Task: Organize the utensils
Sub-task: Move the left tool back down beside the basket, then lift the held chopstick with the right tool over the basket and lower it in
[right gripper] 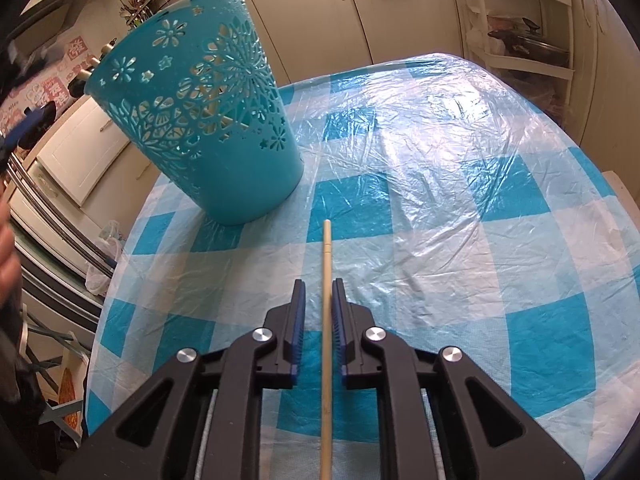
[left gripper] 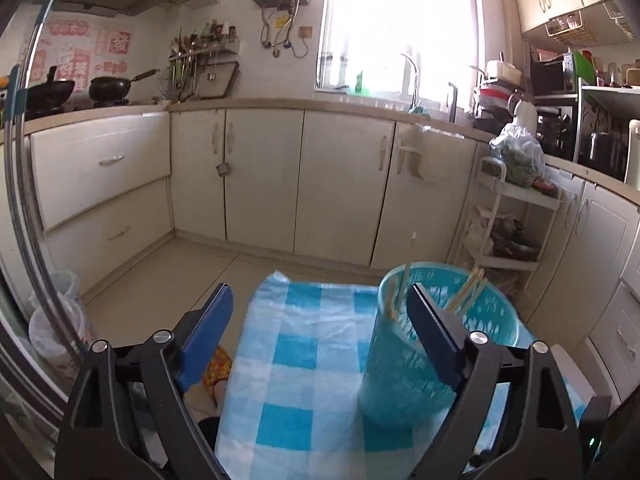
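Observation:
A teal perforated basket [right gripper: 208, 120] stands on the blue-and-white checked table [right gripper: 440, 200]. In the left wrist view the basket [left gripper: 404, 368] holds several wooden chopsticks [left gripper: 470, 288] leaning on its rim. My left gripper [left gripper: 320, 300] is open and empty, its right finger [left gripper: 432, 332] in front of the basket. A single wooden chopstick [right gripper: 327, 264] runs along the gap of my right gripper [right gripper: 319, 284]. The jaws stand narrowly apart around it, with a small gap on each side.
Cream kitchen cabinets [left gripper: 256, 176] run along the far wall, with woks [left gripper: 108, 88] on the stove at left. A white shelf trolley [left gripper: 516, 220] stands at right beyond the table. A bin with a plastic bag [left gripper: 56, 320] stands on the floor at left.

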Motion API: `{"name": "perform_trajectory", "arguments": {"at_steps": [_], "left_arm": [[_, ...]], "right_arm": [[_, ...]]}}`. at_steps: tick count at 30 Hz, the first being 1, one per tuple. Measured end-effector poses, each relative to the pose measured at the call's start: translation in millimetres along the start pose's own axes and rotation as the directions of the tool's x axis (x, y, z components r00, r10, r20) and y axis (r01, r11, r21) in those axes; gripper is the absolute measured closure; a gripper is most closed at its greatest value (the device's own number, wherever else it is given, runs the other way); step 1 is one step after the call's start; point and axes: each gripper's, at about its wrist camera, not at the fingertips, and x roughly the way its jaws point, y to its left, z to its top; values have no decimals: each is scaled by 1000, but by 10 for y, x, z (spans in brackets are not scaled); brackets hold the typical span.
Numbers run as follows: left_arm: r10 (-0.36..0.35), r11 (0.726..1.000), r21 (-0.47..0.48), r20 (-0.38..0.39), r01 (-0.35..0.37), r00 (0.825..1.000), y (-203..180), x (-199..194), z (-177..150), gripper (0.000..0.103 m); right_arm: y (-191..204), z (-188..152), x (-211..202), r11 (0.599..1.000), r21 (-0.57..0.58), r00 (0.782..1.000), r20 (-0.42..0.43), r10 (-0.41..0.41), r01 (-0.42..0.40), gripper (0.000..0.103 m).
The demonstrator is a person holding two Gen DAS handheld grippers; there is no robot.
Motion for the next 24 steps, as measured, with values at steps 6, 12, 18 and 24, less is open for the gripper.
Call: {"name": "perform_trajectory", "arguments": {"at_steps": [6, 12, 18, 24], "left_arm": [[-58, 998, -44, -324, 46, 944, 131, 422, -754, 16], [-95, 995, -56, -441, 79, 893, 103, 670, -1113, 15], [-99, 995, -67, -459, 77, 883, 101, 703, -1191, 12], [-74, 996, -1, -480, 85, 874, -32, 734, -1208, 10]], "right_arm": [[205, -12, 32, 984, -126, 992, 1, -123, 122, 96], [219, 1, 5, 977, -149, 986, -44, -161, 153, 96], [273, -81, 0, 955, -224, 978, -23, -205, 195, 96], [101, -52, -213, 995, -52, 996, 18, -85, 86, 97]]}}
